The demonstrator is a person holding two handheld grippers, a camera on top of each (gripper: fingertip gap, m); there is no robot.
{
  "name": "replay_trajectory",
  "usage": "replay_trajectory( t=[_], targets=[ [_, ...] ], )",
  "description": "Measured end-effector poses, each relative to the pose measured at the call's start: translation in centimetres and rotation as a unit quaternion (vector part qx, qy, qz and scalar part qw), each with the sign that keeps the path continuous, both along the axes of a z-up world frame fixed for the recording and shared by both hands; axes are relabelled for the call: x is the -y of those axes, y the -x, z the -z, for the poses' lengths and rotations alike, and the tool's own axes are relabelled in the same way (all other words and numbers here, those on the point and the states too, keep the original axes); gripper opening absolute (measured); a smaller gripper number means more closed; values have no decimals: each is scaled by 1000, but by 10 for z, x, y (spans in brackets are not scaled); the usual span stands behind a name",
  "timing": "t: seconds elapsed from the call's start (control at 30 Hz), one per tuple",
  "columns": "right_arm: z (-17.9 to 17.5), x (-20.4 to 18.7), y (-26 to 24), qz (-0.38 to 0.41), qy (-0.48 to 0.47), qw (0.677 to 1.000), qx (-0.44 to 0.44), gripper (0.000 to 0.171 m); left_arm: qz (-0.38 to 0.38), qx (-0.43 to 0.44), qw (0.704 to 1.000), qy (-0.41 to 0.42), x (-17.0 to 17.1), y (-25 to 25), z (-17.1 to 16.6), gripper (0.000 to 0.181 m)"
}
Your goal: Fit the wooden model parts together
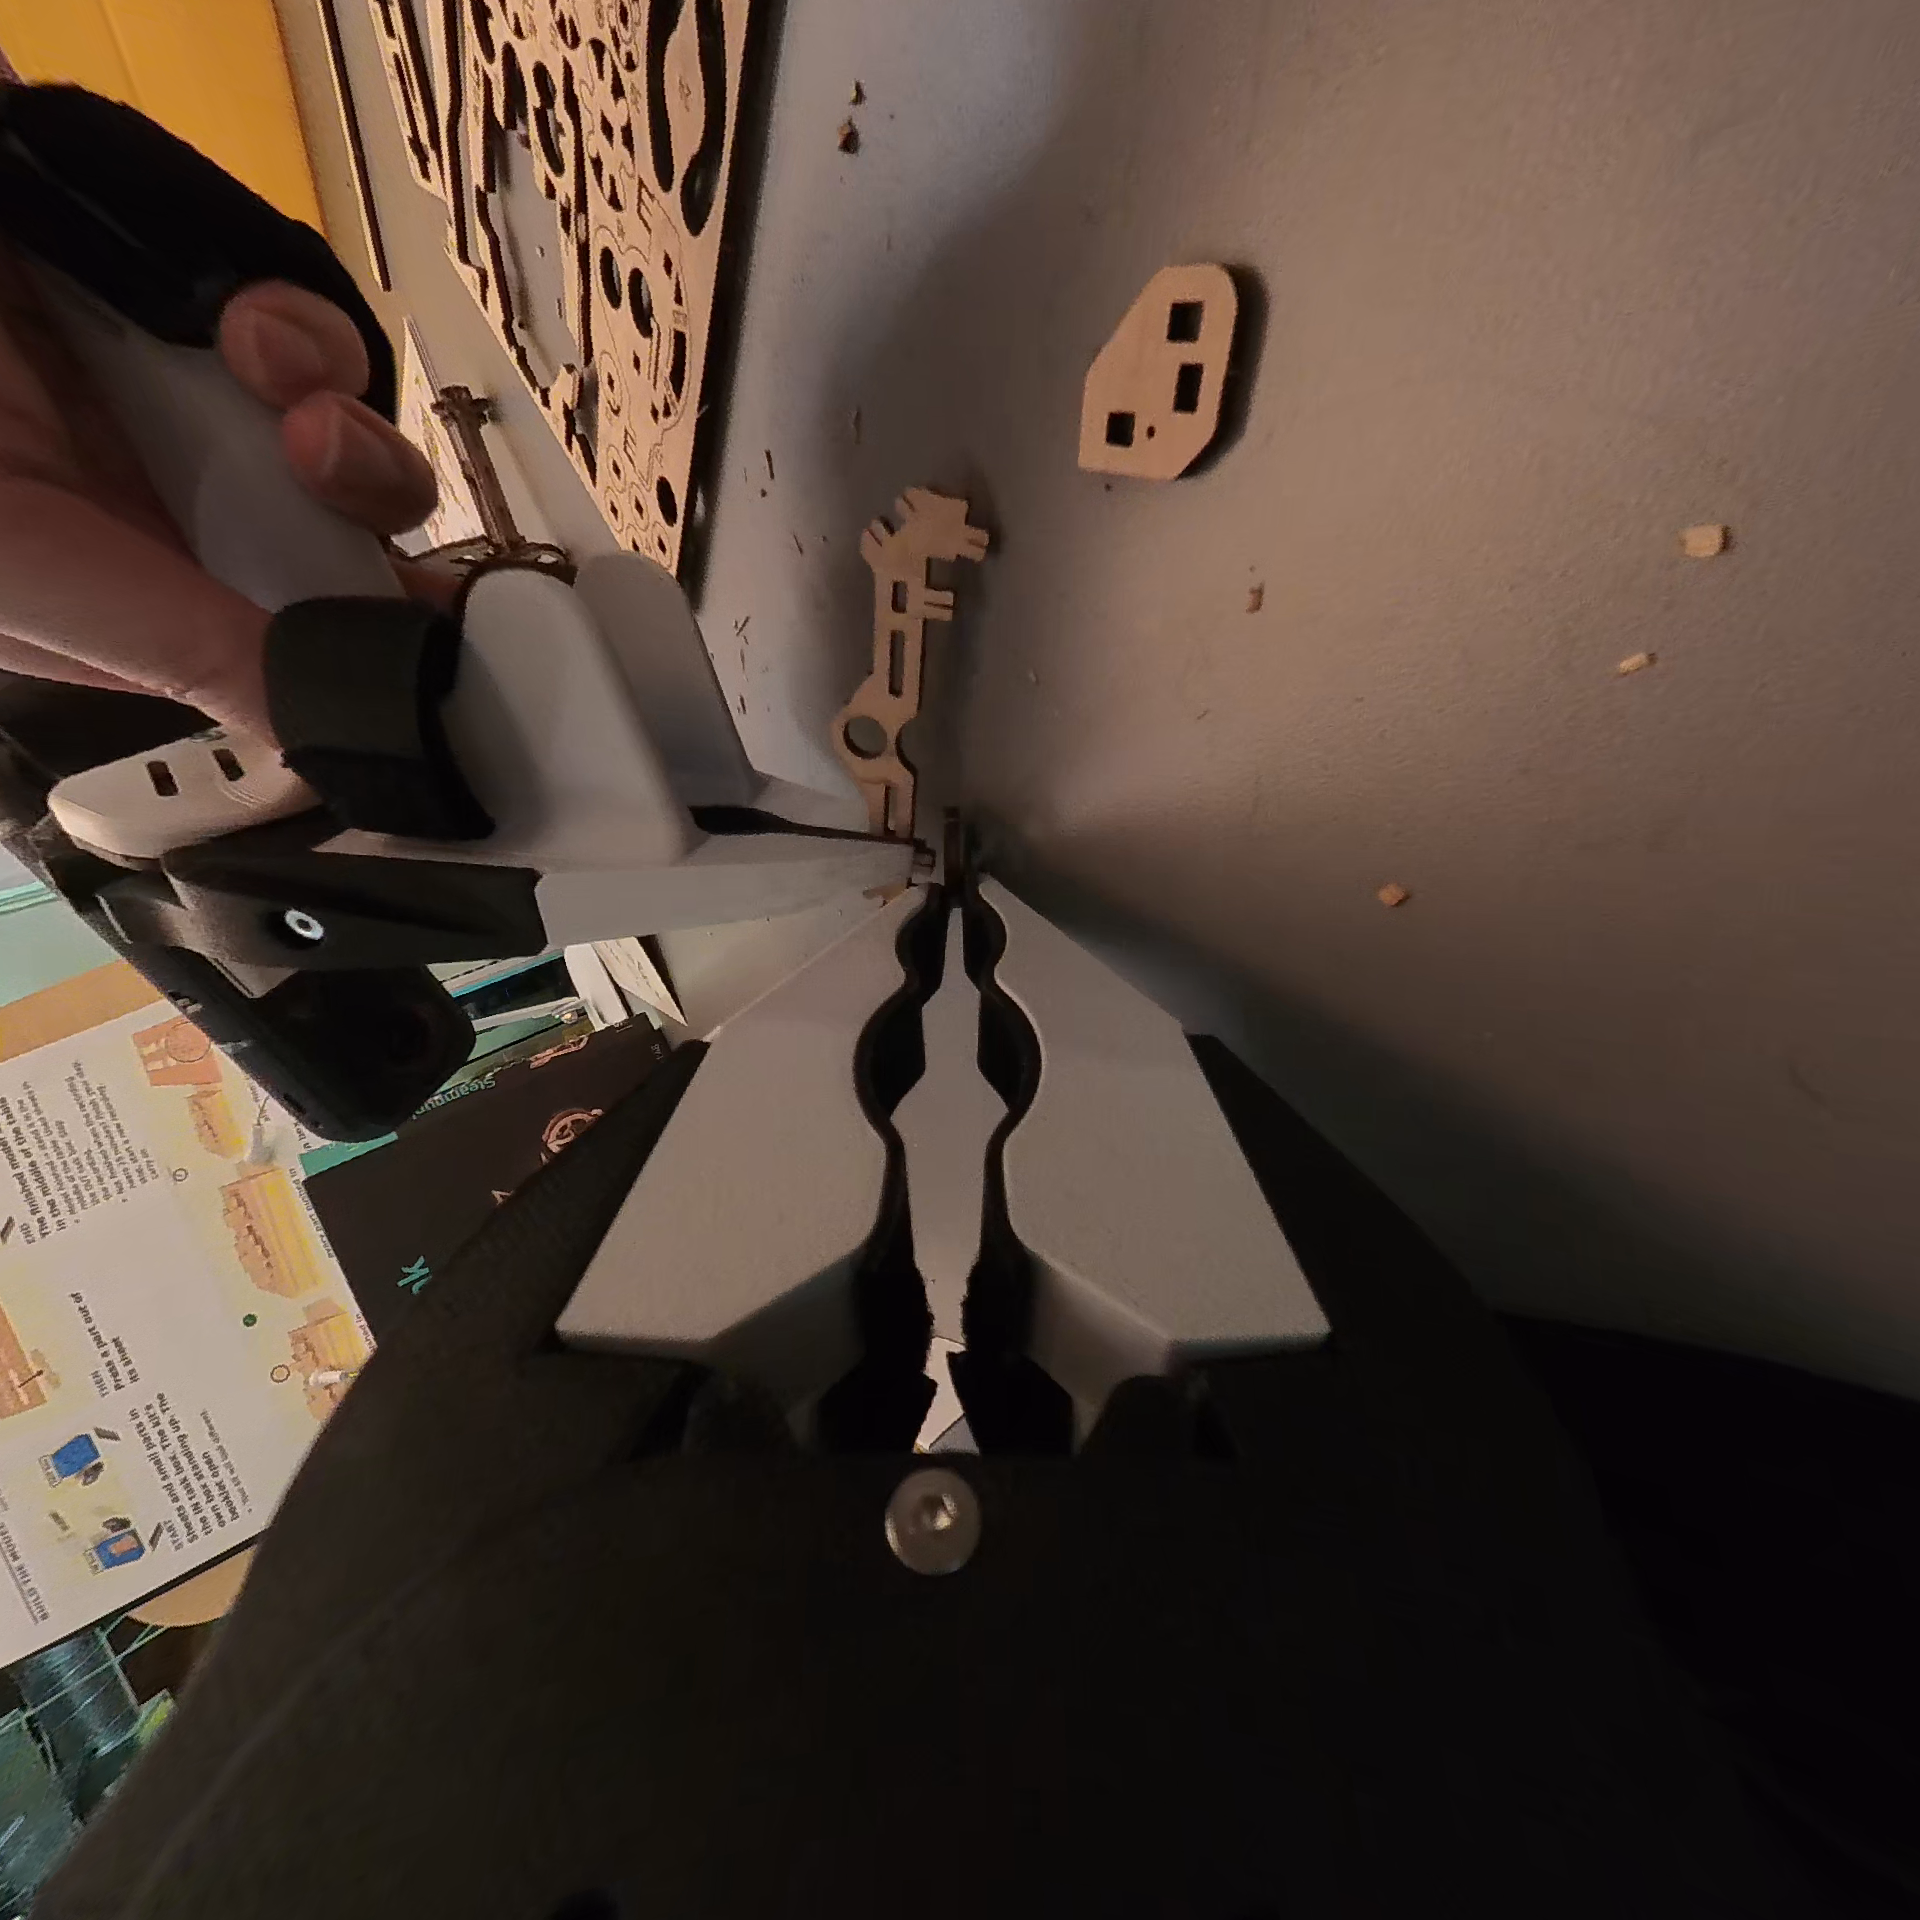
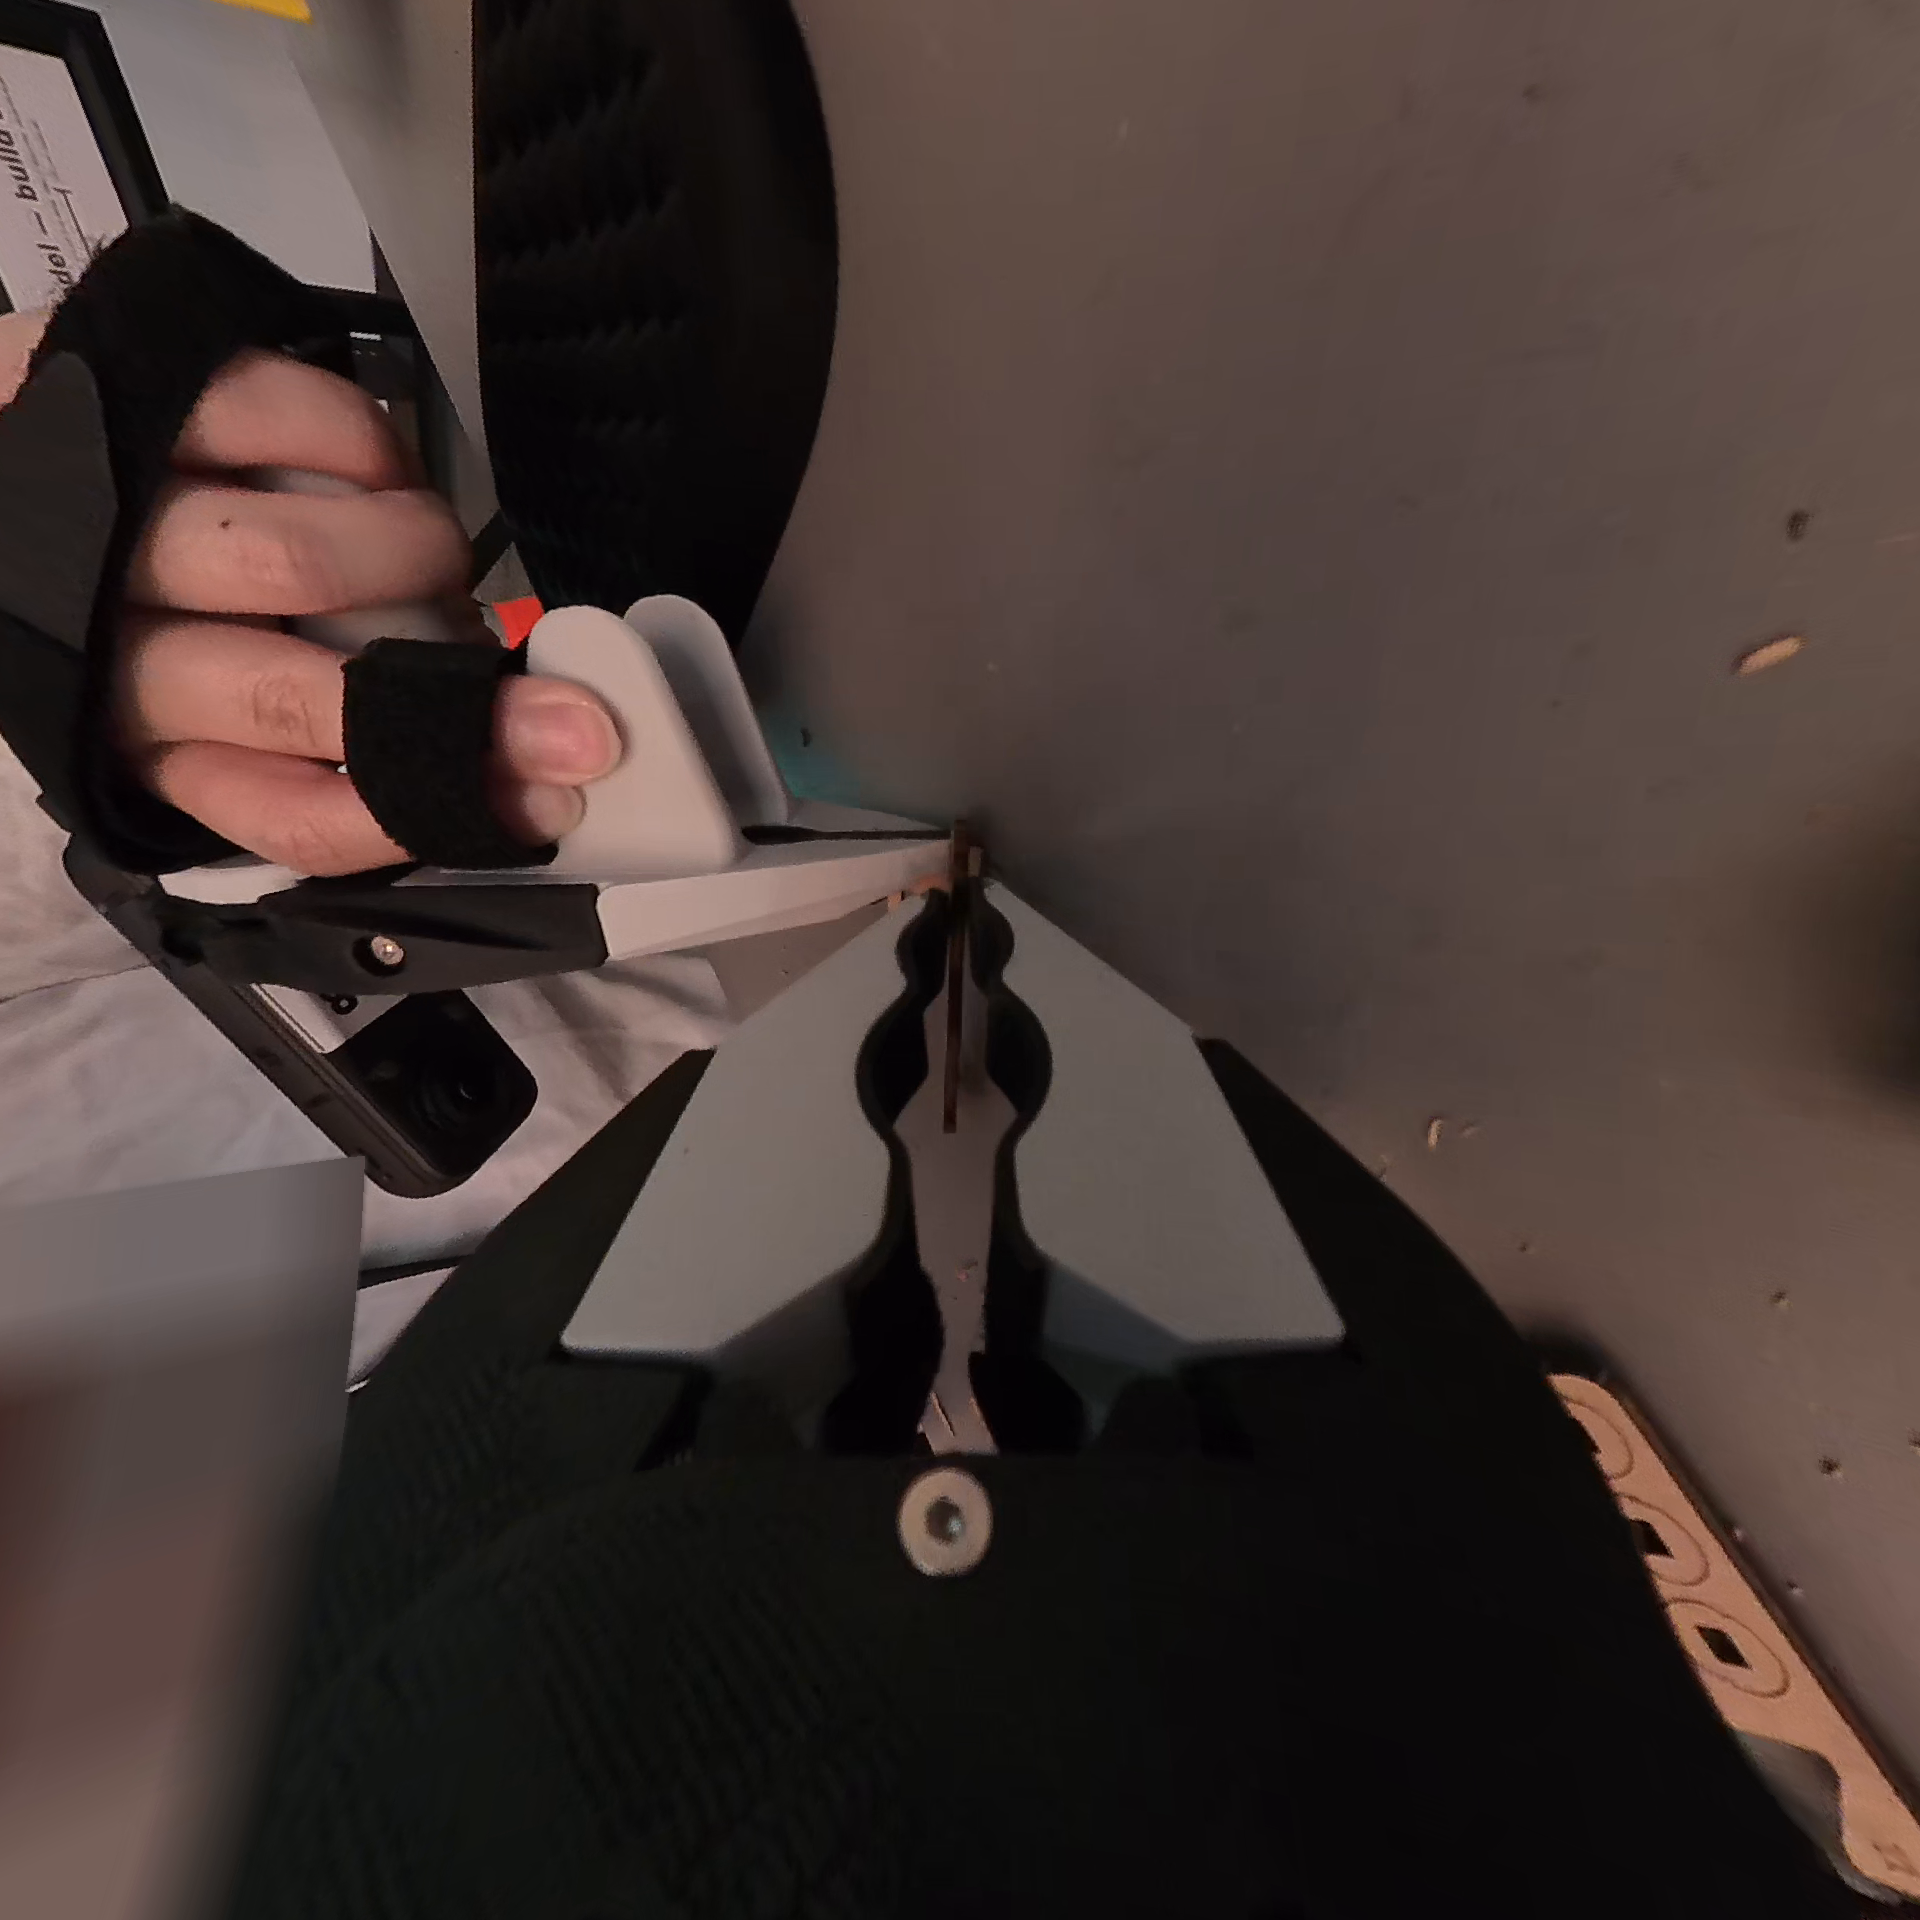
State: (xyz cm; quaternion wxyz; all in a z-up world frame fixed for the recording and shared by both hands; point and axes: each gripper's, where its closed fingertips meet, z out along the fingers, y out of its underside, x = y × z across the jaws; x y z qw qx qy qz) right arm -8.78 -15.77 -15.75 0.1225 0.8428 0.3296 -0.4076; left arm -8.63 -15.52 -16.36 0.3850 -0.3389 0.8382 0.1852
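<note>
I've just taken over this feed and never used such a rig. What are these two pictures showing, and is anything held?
There is no robot arm: a person holds one two-finger gripper in each hand, and each gripper carries a camera looking along its own fingers. In the left wrist view, the left gripper fills the bottom, shut on a small wooden part. The other tool coming in from the left is the right gripper, with the person's hand on it. The right wrist view shows the right gripper shut on a thin flat wooden piece, seen edge-on. The tips meet above the grey table, where a long notched strip, a rounded plate with square holes and a cut-out sheet lie.
</note>
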Motion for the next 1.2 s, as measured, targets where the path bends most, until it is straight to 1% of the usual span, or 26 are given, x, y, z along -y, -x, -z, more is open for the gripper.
replay_trajectory(
  t=[0.27,0.6,0.73,0.93,1.1,1.2],
  targets=[
    [0,0,1,0,5,1000,-11,2,1,3,1000,-3,0,0,0,1],
    [1,2,3,15,45,999,-22,2,6,29,999,-21,1,1,0,1],
    [1,1,5,16,44,999,-19,2,-2,40,999,-4,0,3,-1,1],
    [1,2,8,33,81,996,-34,2,3,35,999,-3,0,5,-1,1],
    [1,4,6,17,78,996,-26,2,-4,49,999,16,1,5,-1,2],
    [1,4,7,14,79,996,-23,3,-22,73,997,18,-2,4,-6,13]
  ],
)
